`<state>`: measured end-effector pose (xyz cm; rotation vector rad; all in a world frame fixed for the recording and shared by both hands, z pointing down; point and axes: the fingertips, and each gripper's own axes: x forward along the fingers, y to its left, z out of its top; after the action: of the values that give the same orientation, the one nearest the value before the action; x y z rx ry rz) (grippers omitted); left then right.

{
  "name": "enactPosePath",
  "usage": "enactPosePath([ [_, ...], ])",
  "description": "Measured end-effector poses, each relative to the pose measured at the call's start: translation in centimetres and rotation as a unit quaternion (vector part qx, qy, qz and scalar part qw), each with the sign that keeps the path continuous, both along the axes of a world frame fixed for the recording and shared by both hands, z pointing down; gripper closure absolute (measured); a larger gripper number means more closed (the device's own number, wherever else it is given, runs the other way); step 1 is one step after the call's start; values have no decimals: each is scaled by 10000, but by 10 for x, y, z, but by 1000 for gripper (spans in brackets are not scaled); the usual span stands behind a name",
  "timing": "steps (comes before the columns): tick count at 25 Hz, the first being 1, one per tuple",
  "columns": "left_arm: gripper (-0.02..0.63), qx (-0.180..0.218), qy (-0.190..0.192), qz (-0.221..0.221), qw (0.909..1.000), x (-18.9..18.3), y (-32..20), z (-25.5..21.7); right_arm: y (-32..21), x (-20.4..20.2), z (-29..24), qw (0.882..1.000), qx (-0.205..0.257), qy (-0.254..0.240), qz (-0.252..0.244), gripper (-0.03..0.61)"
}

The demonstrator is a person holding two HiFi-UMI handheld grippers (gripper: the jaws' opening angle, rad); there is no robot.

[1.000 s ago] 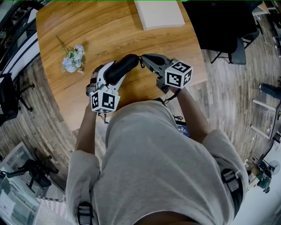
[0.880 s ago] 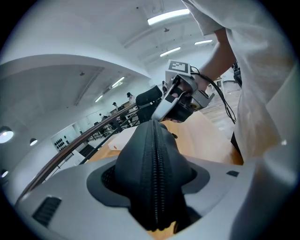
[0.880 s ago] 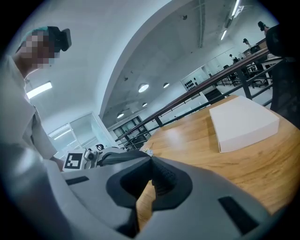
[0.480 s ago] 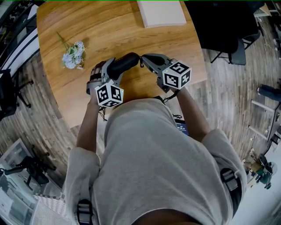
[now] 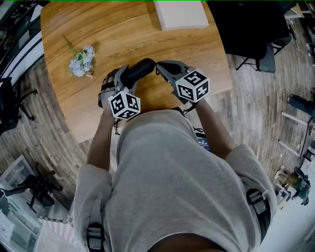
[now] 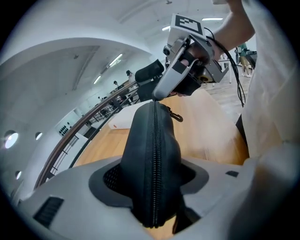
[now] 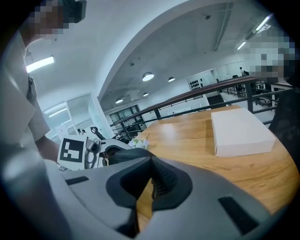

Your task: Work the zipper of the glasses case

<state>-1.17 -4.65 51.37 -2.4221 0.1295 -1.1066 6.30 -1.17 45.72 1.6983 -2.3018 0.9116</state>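
The black glasses case (image 5: 140,69) is in the middle of the head view, just above the person's body. It lies slanted over the wooden table (image 5: 118,29), with one end low on the left and the other end up on the right.

The left gripper (image 6: 152,183) holds the low left end. Its jaws stand wide, one on each side, and they press on the case. In the left gripper view the case fills the gap between them and sticks out toward the top of the frame. The zipper (image 6: 154,154) runs up the middle of the case and looks shut along the part that shows. A small clip (image 6: 176,116) hangs at the far end.

The right gripper (image 5: 158,67) comes in from the right. Its jaws are pressed tight together. Its tip touches the far, upper right end of the case. I cannot tell if it pinches a zipper tab there.

Both grippers are near the bottom edge of the table, close to the person. The right edge of the table is just past the right gripper. Above the case there is bare wood up to a white box (image 5: 179,14) at the top edge. A little bunch of flowers (image 5: 82,62) lies to the left, well apart from the case.
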Motion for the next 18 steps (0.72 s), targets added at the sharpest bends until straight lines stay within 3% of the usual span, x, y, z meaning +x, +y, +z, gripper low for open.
enactPosePath([
  [10, 357, -235, 159, 0, 9996, 6, 5, -2, 12, -1, -18, 9993, 243, -272, -49, 554],
  [14, 357, -345, 331, 242, 9986, 6, 6, -8, 13, 4, -21, 9990, 404, -174, -105, 554],
  [18, 357, -181, 456, 576, 9971, 1, 1, -18, 11, 3, -21, 9972, 487, -471, -331, 552],
])
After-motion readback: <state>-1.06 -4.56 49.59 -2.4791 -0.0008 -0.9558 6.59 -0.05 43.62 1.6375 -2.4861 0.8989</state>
